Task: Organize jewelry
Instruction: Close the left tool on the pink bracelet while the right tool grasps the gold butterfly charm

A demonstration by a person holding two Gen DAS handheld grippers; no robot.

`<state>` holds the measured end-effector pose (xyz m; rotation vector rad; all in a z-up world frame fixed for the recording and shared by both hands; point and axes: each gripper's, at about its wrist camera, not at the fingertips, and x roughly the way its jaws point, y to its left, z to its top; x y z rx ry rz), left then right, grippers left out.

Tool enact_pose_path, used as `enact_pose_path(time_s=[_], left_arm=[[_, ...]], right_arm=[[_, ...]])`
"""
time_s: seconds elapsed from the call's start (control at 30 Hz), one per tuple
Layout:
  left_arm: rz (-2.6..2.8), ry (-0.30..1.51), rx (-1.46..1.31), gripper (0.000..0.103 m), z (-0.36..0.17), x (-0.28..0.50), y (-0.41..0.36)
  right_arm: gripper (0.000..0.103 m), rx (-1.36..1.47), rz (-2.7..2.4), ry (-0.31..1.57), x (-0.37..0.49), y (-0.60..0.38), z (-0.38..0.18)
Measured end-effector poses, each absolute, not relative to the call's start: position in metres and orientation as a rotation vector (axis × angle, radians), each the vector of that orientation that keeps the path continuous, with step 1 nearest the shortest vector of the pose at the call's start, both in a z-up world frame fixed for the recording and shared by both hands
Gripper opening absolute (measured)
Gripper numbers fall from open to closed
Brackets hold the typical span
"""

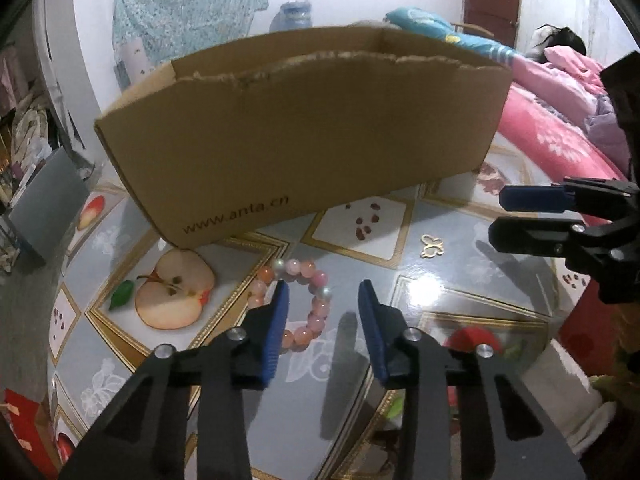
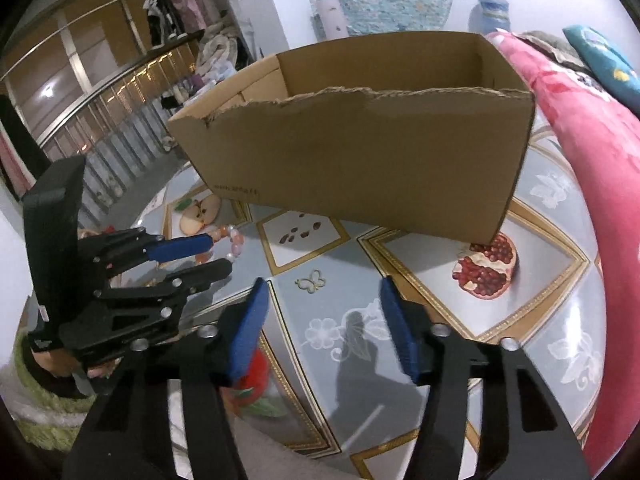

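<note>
A pink bead bracelet (image 1: pixel 310 312) lies on the patterned table just ahead of my left gripper (image 1: pixel 323 286), which is open and empty, with its left finger over the bracelet's ring. The bracelet also shows in the right wrist view (image 2: pixel 234 240). A small gold butterfly charm (image 1: pixel 432 245) lies to the right of it; in the right wrist view the charm (image 2: pixel 310 281) lies just ahead of my right gripper (image 2: pixel 323 284), which is open and empty. An open cardboard box (image 1: pixel 296 140) stands behind both items and also shows in the right wrist view (image 2: pixel 360 152).
The table (image 2: pixel 540 280) has a glossy cloth printed with fruit. A bed with pink bedding (image 1: pixel 560 120) lies at the right. A grey box (image 1: pixel 44 200) stands at the left. My right gripper shows at the left view's right edge (image 1: pixel 496 216).
</note>
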<state>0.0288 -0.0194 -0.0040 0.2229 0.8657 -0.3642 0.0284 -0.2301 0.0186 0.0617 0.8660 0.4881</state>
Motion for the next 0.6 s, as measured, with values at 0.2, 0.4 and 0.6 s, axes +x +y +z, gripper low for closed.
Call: enact_pose_path(time_s=[0.2, 0.4, 0.6], left_arm=[[-0.351, 0.900, 0.219, 0.026, -0.009, 0.036, -0.021], [-0.338, 0.904, 0.215, 0.016, -0.009, 0.040, -0.025], [-0.330, 0.902, 0.188, 0.011, -0.010, 0.043, -0.024]], right_arm=[[0.038, 0.016, 0.507, 0.857, 0.034, -0.221, 0.014], [0.037, -0.027, 0.502, 0.869, 0.034, -0.212, 0.011], [0.036, -0.048, 0.494, 0.898, 0.031, -0.206, 0.003]])
